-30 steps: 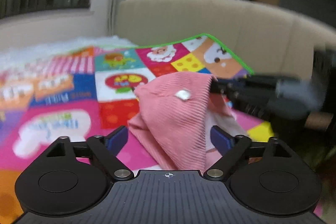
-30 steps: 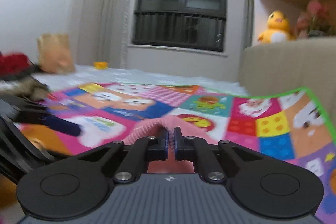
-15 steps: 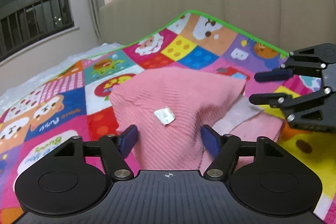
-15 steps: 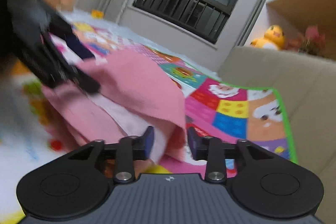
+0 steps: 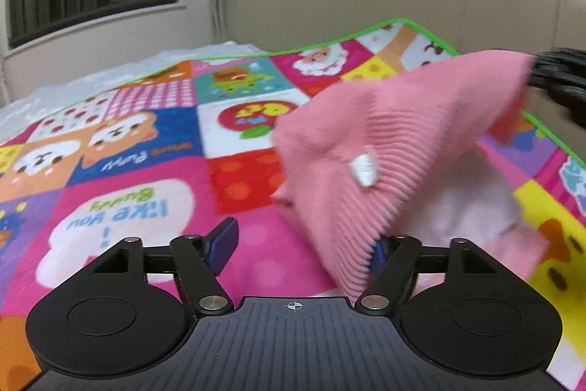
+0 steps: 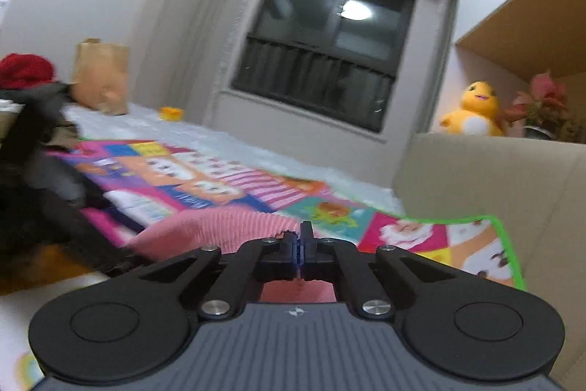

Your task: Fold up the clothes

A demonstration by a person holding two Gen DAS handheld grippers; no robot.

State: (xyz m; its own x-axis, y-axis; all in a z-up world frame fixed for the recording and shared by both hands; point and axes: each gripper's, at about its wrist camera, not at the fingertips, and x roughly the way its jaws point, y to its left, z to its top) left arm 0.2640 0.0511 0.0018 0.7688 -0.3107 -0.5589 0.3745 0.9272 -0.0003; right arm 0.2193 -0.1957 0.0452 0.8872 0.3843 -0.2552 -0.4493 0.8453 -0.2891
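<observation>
The right gripper (image 6: 301, 246) is clenched on the cloth (image 5: 384, 149) while the left gripper (image 5: 298, 242) is opening with the cloth's edge inside, so the lifted corner may slip and spoil the fold.

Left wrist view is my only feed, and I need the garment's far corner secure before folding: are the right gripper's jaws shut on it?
Observer: Yes. In the right wrist view the right gripper has its jaws shut, pinching the edge of the pink garment.
Operator: Anything beyond the mat over there?
Observer: A brown paper bag stands by the far wall, past the play mat.
Operator: More clothes waiting?
Observer: A red bundle shows at the left edge of that view. I cannot tell what it is.
</observation>
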